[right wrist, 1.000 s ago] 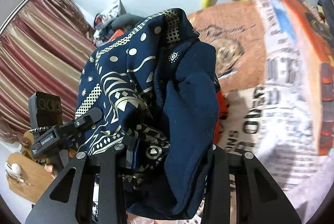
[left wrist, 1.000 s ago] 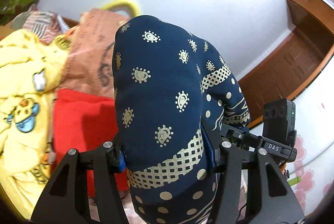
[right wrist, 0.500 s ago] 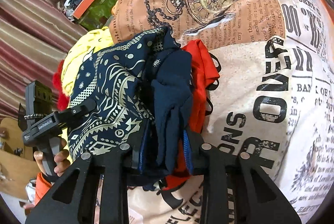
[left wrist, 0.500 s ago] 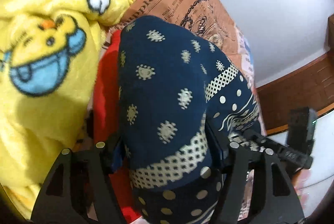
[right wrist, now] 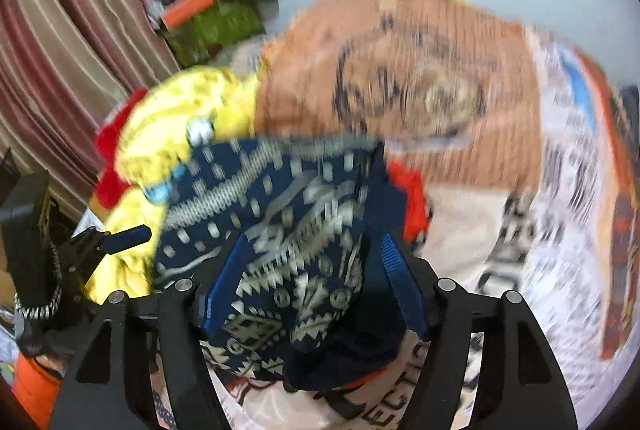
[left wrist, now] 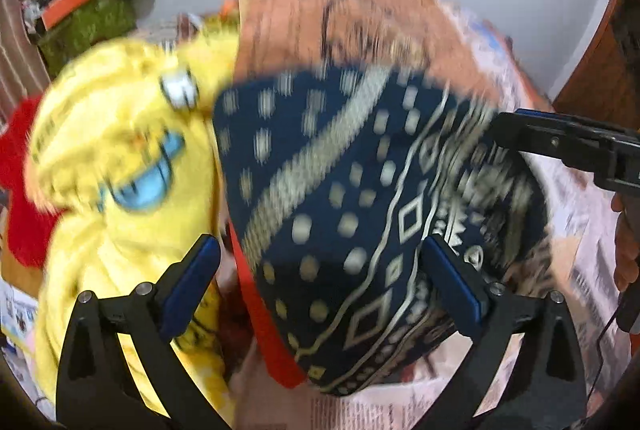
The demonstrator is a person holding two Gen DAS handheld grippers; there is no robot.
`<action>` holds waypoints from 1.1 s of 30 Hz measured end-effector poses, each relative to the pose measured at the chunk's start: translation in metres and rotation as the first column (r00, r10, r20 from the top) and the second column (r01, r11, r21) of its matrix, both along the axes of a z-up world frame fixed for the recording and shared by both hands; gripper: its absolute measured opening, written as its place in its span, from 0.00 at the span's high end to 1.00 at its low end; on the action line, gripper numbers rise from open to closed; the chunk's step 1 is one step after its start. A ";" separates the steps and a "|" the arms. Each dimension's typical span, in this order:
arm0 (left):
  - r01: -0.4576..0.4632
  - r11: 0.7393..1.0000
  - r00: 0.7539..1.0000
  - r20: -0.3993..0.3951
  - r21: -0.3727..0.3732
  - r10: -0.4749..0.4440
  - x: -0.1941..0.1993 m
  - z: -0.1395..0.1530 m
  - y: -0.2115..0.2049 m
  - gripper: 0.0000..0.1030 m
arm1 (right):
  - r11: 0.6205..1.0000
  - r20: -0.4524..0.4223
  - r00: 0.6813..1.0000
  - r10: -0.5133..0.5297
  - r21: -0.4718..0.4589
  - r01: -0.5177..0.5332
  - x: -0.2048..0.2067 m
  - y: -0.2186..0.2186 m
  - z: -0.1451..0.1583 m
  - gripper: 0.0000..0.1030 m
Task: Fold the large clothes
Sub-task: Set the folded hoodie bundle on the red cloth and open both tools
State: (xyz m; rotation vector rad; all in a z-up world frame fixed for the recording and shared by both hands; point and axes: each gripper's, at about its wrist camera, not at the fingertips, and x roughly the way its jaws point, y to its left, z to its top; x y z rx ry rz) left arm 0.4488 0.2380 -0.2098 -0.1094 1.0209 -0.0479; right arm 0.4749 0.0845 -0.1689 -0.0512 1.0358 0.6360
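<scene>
Your bed, under its newsprint cover (right wrist: 500,197), now carries the navy patterned garment (left wrist: 360,213), lowered from mid-air onto the red cloth (left wrist: 264,318) beside the yellow blanket (left wrist: 132,165) near the bed's left edge. Your left claw (left wrist: 320,282) is opening wide; your right claw (right wrist: 304,286) is opening too, cloth loose between both.

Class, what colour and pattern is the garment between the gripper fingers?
Navy garment with pale dots and geometric bands; left wrist view.

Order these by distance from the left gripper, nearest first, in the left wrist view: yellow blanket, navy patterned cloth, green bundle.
1. navy patterned cloth, between the left gripper's opening jaws.
2. yellow blanket, left of it.
3. green bundle, far back by the wall.
</scene>
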 end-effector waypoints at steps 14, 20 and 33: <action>-0.016 0.999 1.000 -0.009 -0.029 0.015 -0.039 -0.006 0.007 0.00 | 0.993 -0.038 0.999 -0.010 -0.120 0.006 -0.021 -0.069 -0.045 0.26; -0.027 0.998 0.999 0.032 0.049 0.026 -0.065 0.030 -0.004 0.00 | 0.988 0.094 0.994 -0.048 -0.144 0.062 -0.054 -0.080 -0.001 0.26; -0.084 0.993 0.881 0.472 0.081 0.036 -0.198 0.205 -0.042 0.01 | 0.988 0.444 0.893 -0.074 0.151 0.007 -0.188 -0.088 0.160 0.26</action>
